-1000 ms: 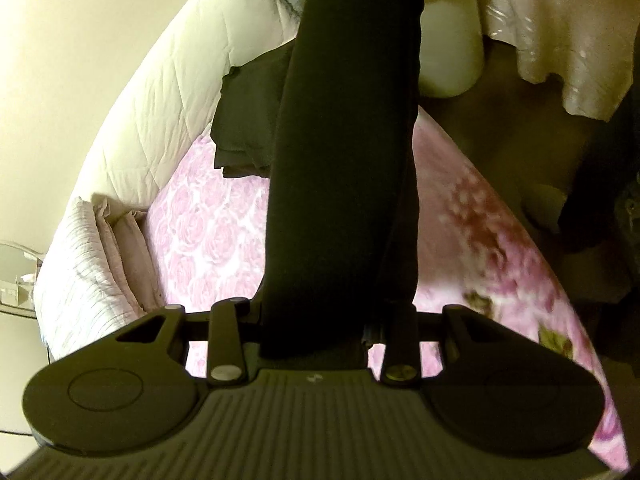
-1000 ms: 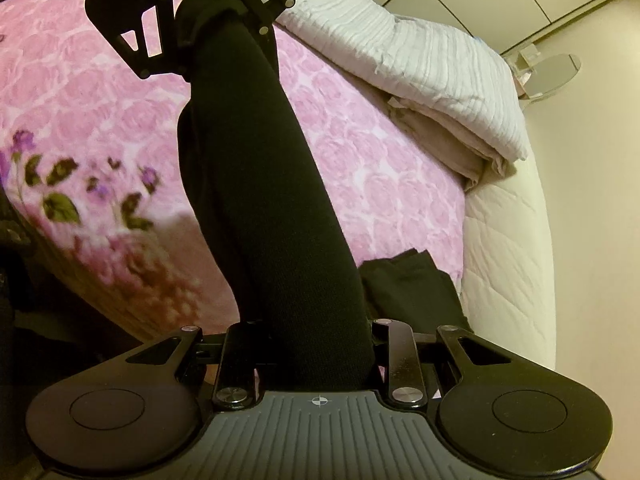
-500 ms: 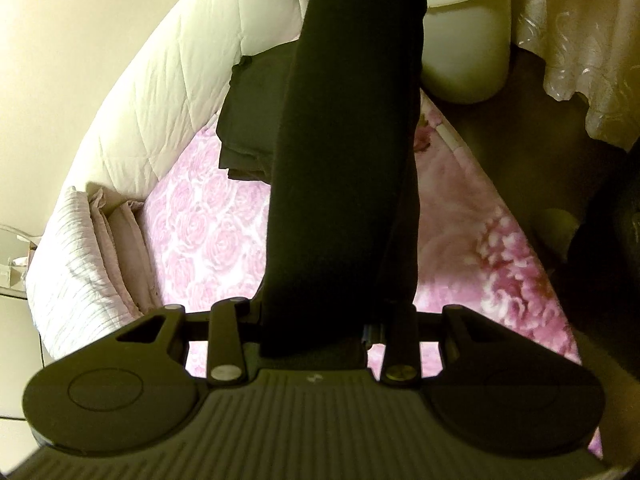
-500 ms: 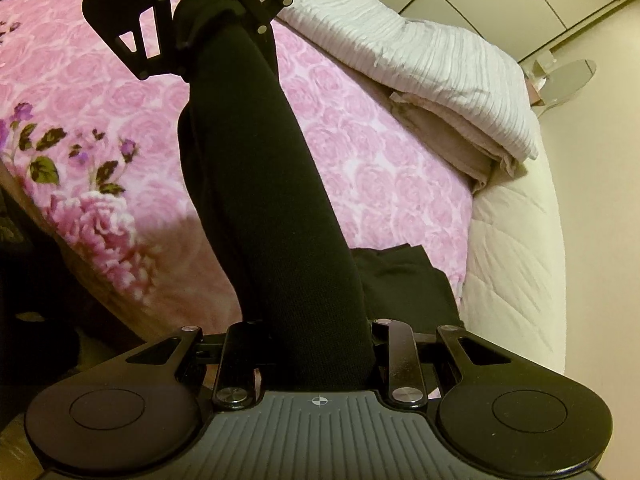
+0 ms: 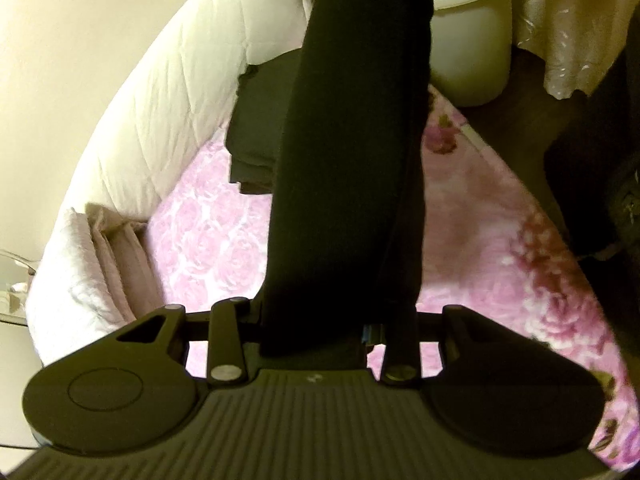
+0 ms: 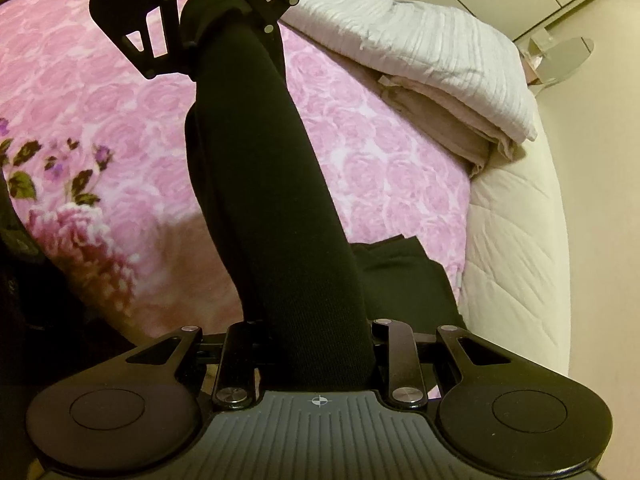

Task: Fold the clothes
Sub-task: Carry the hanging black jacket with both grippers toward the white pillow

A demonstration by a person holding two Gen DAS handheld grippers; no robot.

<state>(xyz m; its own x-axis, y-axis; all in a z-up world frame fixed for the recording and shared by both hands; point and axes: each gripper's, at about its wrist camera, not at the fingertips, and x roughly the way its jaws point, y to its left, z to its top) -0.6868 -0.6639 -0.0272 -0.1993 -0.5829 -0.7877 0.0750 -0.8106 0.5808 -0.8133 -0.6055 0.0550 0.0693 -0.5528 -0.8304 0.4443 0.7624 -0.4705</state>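
A long black garment [image 5: 352, 168] is stretched in the air between my two grippers, above a bed with a pink rose bedspread [image 5: 216, 240]. My left gripper [image 5: 320, 320] is shut on one end of it; its fingertips are hidden by the cloth. My right gripper [image 6: 316, 356] is shut on the other end [image 6: 272, 208]. The left gripper also shows in the right wrist view [image 6: 192, 20], at the top, clamped on the far end. A folded dark garment [image 5: 260, 128] lies on the bed below; it also shows in the right wrist view [image 6: 404, 280].
A white quilted duvet [image 5: 168, 112] runs along the bed's far side. Folded white and beige bedding [image 6: 440, 80] is stacked at the bed's end. A white round container [image 5: 472, 48] stands on the dark floor beside a pale curtain [image 5: 572, 20].
Both grippers have moved sideways over the bed with the garment still stretched between them. The folded dark garment and white container now sit lower in the left wrist view.
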